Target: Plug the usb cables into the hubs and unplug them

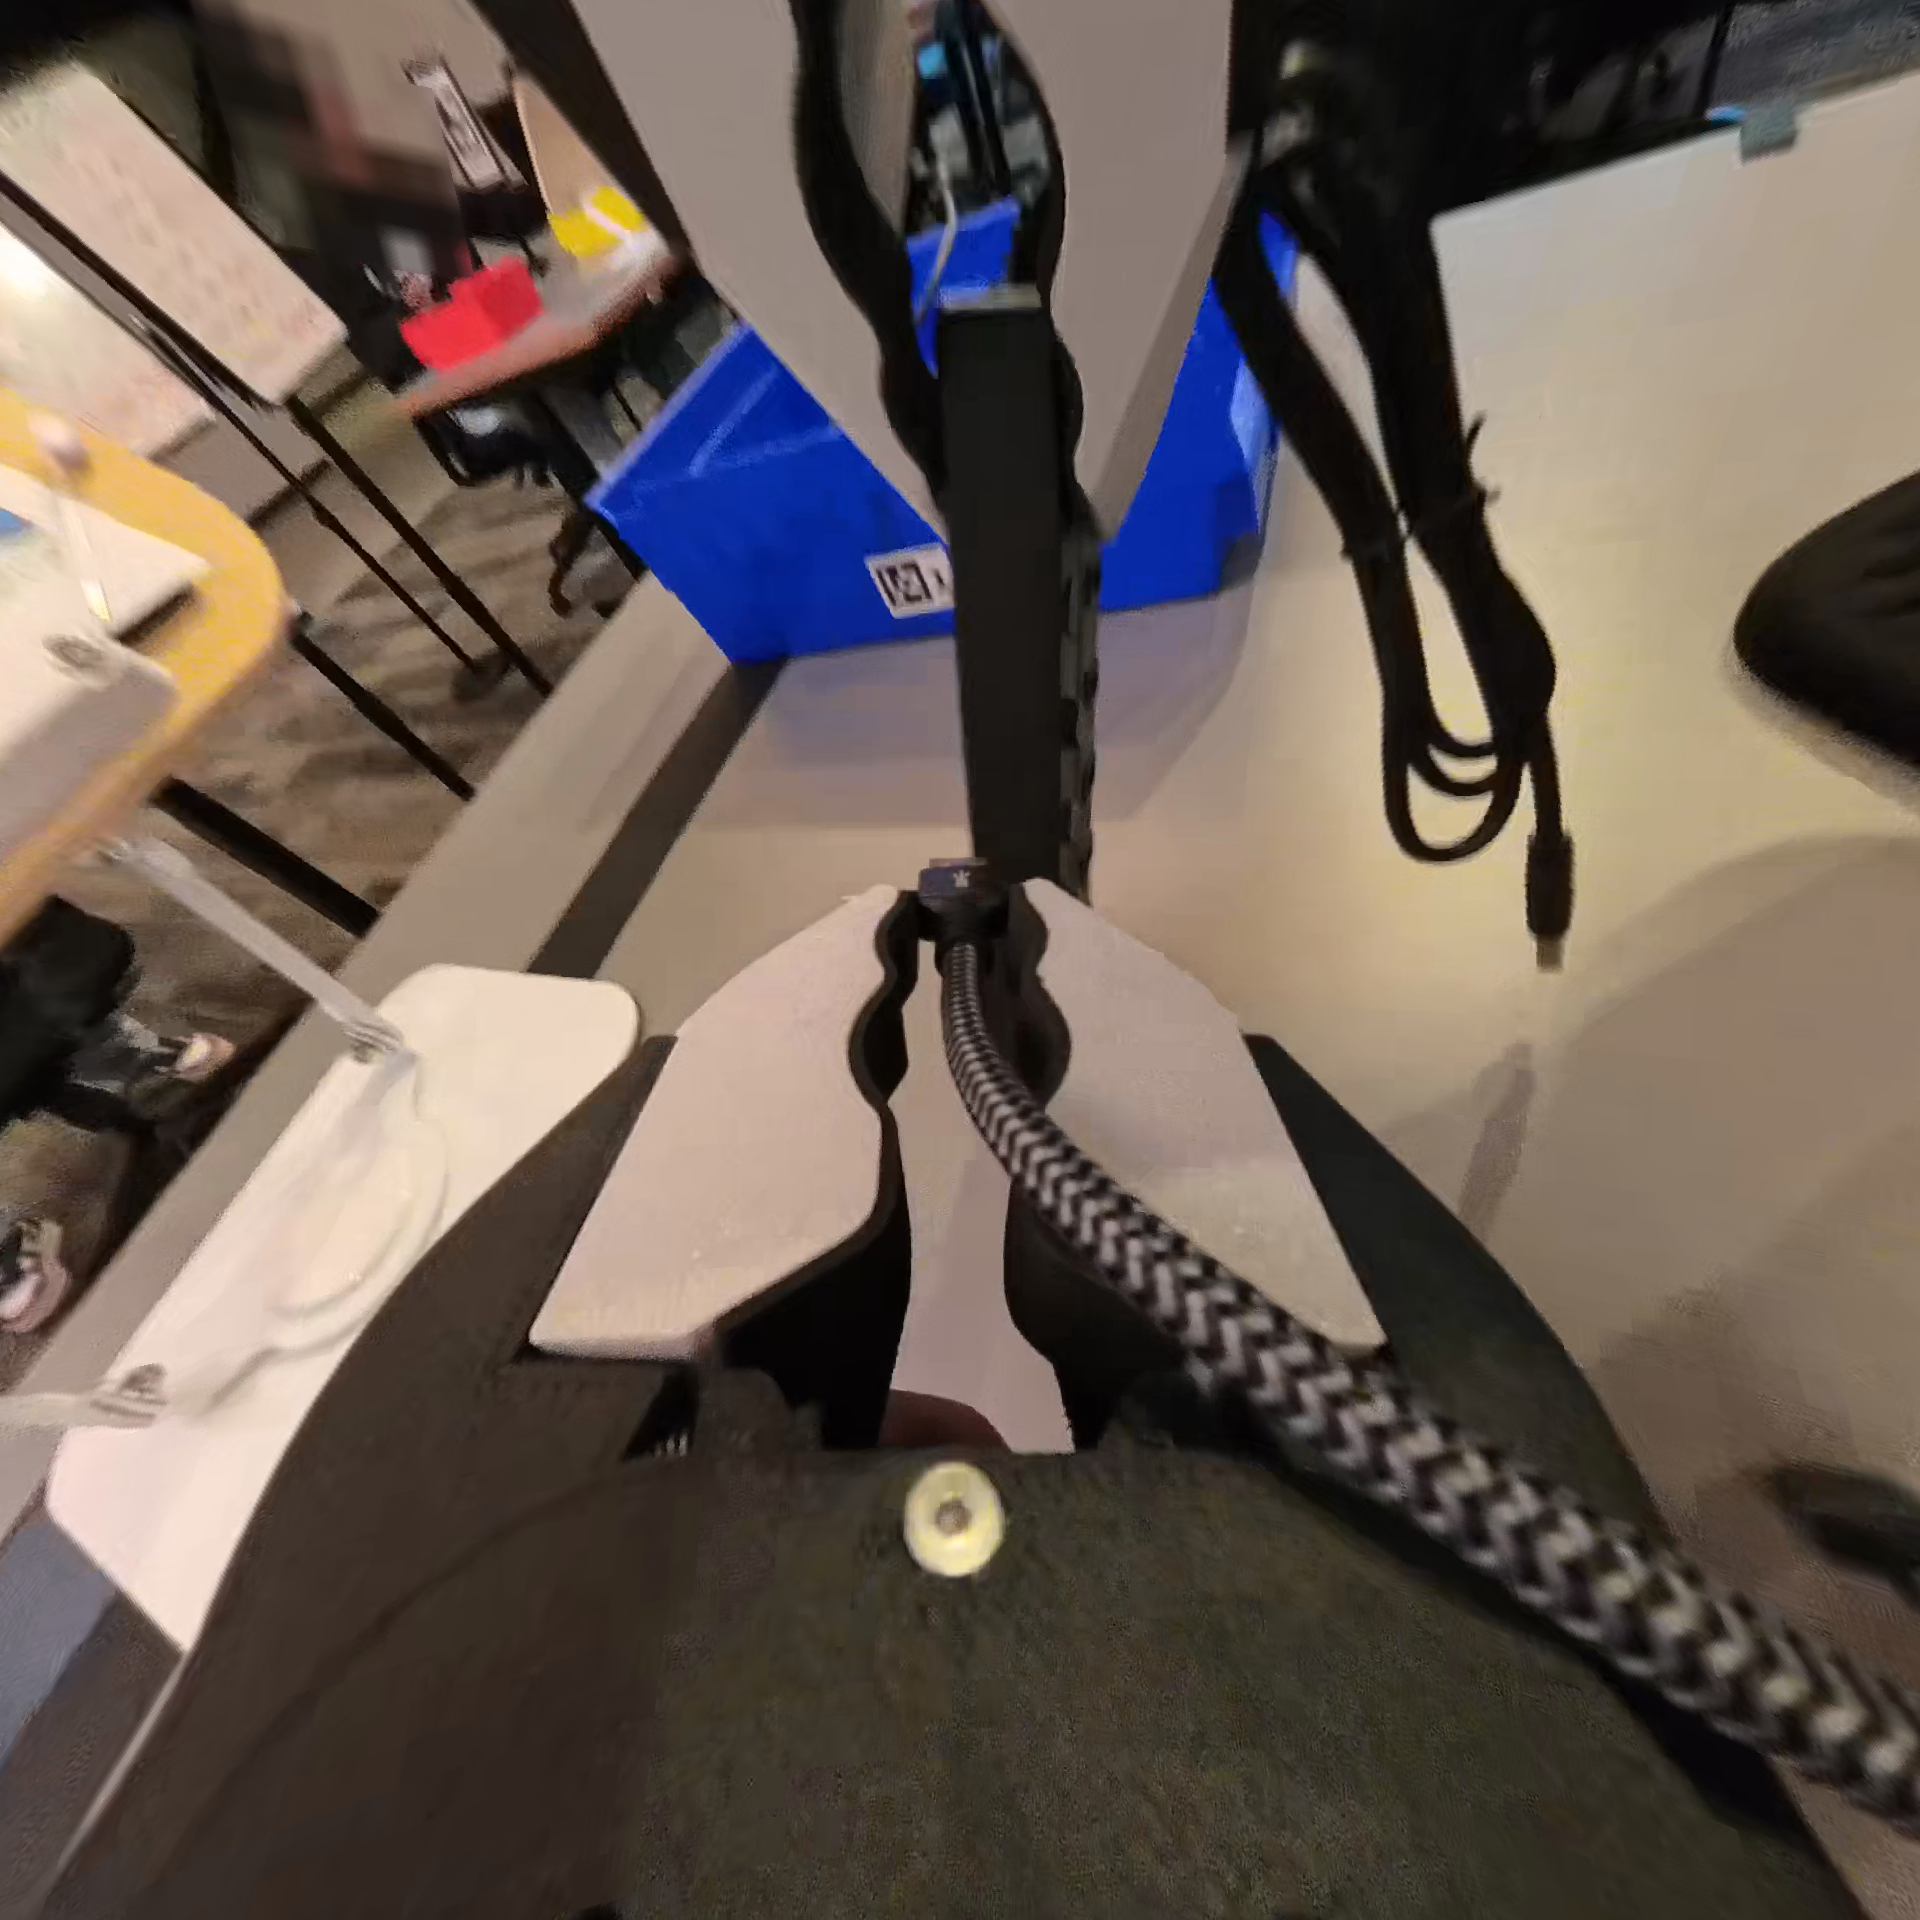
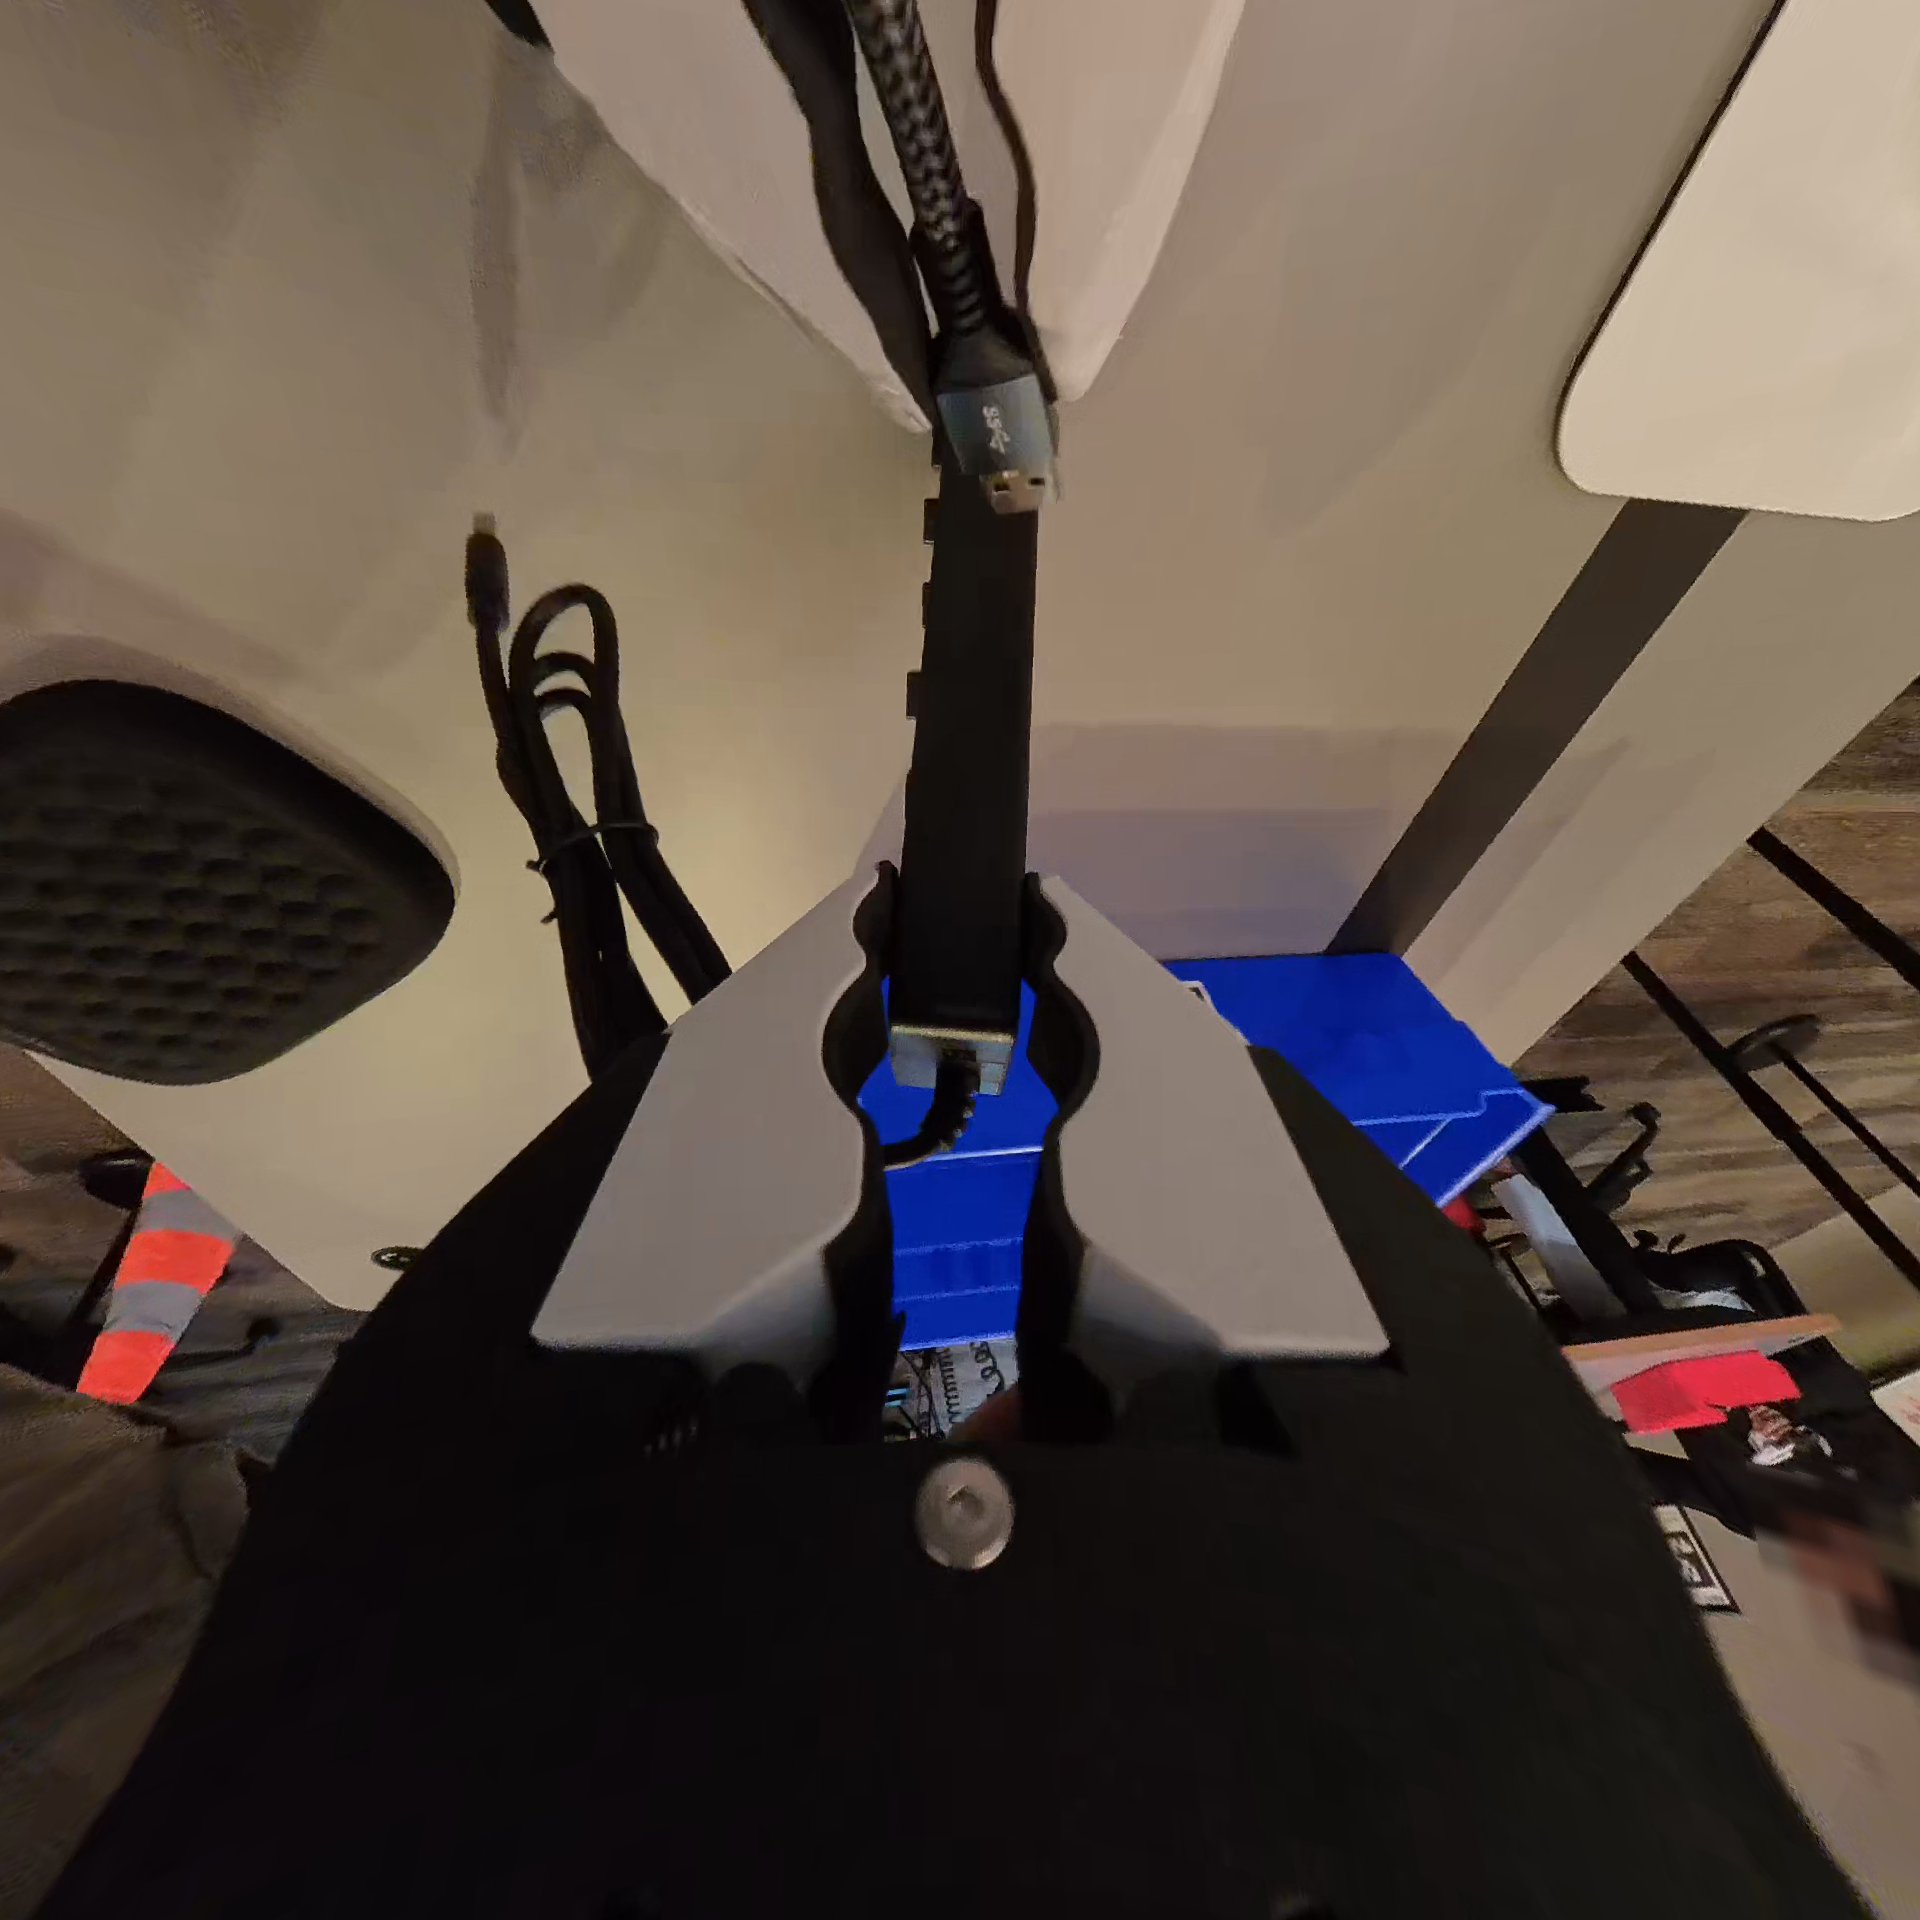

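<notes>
- Black USB hub (image 2: 966, 748) held lengthwise in the air above the white table (image 2: 312, 436), between the two grippers.
- Right gripper (image 2: 961, 935) clamped on the hub's near end.
- Left gripper (image 1: 961, 904) pinching the braided cable's plug (image 2: 992, 436), metal tip just beside the hub's far end.
- Blue bin (image 1: 790, 499) beyond.

left wrist view: close behind its own fingers, looking along them over the white table (image 1: 1558, 675) toward the blue bin (image 1: 790, 520) | right wrist view: faces the opposite way, equally close | shared: black hub (image 1: 1003, 623) (image 2: 971, 748), bin (image 2: 1340, 1029), coiled black cable (image 1: 1455, 623) (image 2: 582, 790)
</notes>
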A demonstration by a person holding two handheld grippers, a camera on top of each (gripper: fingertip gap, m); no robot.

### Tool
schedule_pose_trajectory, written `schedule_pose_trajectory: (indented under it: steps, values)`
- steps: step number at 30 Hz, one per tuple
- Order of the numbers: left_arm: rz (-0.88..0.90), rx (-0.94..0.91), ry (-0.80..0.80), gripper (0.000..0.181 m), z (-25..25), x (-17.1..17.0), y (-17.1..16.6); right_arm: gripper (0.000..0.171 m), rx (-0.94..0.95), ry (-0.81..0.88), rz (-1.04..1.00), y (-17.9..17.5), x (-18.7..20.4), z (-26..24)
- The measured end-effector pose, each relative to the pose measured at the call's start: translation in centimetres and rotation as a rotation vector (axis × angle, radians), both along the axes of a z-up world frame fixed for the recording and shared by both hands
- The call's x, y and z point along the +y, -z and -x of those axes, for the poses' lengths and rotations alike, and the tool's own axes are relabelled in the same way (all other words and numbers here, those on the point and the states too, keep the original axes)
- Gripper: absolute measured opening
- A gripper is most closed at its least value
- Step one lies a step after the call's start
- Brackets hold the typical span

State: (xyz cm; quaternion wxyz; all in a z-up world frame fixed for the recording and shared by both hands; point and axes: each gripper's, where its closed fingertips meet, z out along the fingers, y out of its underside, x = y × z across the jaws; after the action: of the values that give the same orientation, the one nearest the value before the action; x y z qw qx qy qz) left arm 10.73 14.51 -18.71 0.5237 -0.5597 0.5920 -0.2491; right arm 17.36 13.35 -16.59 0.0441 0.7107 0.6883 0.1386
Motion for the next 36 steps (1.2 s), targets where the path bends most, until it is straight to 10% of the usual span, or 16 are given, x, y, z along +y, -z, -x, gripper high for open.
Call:
schedule_pose_trajectory:
  steps: [10,25,36]
  values:
    - [-0.03,-0.035,-0.186,0.016,1.0,3.2,-0.6,0.021,0.092,-0.09,0.002,0.4,-2.0,2.6]
    - [-0.014,0.245,-0.027,0.016,-0.9,0.2,5.0,0.021,0.826,0.305,-0.083,8.8,-4.4,0.3]
    - [-0.068,0.289,-0.039,0.017,-1.3,0.0,5.9,0.05,0.935,0.5,-0.165,11.7,-5.3,-1.8]
